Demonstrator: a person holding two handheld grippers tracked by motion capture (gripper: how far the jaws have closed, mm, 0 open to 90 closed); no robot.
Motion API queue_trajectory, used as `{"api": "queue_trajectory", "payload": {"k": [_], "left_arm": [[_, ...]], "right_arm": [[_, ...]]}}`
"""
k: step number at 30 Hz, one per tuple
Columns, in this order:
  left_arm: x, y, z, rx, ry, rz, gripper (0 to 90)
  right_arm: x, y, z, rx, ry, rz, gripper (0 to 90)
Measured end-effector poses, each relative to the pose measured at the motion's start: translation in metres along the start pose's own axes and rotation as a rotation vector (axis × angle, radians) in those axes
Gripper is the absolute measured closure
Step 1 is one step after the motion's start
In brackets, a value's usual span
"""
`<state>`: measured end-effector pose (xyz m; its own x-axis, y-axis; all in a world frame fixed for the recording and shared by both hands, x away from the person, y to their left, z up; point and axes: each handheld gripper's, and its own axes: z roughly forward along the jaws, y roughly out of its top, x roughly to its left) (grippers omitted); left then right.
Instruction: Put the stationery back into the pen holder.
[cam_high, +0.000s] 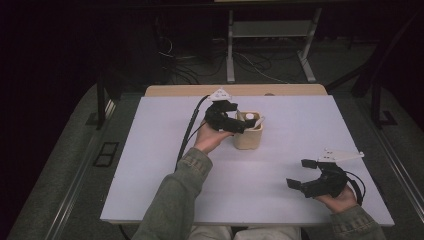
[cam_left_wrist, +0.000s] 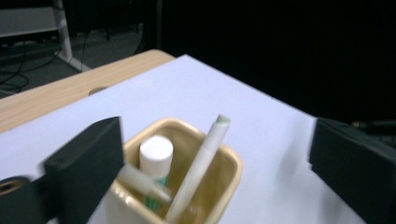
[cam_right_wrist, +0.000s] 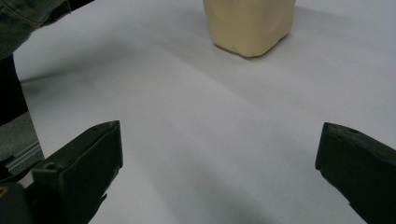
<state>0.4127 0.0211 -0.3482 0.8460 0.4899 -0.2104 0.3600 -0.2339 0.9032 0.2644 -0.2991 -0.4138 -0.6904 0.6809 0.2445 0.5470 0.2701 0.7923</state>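
Hovering wide open and empty over the beige holder (cam_left_wrist: 187, 186), the left tongs (cam_left_wrist: 215, 172) could clip the leaning white pen (cam_left_wrist: 201, 168) and tip the holder, which stands mid-worktop (cam_high: 165, 150) just below them, while the right tongs (cam_high: 305, 172), equally open and empty, rest well apart.

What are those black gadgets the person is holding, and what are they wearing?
Each hand holds a black two-jaw left gripper and right gripper with blocky square-ended jaws, a pale three-cornered plate on top and a trailing black cable. The sleeves are olive-green with buttoned cuffs.
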Motion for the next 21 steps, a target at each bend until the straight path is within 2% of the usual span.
{"api": "queue_trajectory", "payload": {"k": [21], "left_arm": [[-0.011,-0.021,-0.055,0.013,0.001,0.016,0.0]], "right_arm": [[0.001,0.0,0.001,0.005,-0.005,0.002,0.4]]}}
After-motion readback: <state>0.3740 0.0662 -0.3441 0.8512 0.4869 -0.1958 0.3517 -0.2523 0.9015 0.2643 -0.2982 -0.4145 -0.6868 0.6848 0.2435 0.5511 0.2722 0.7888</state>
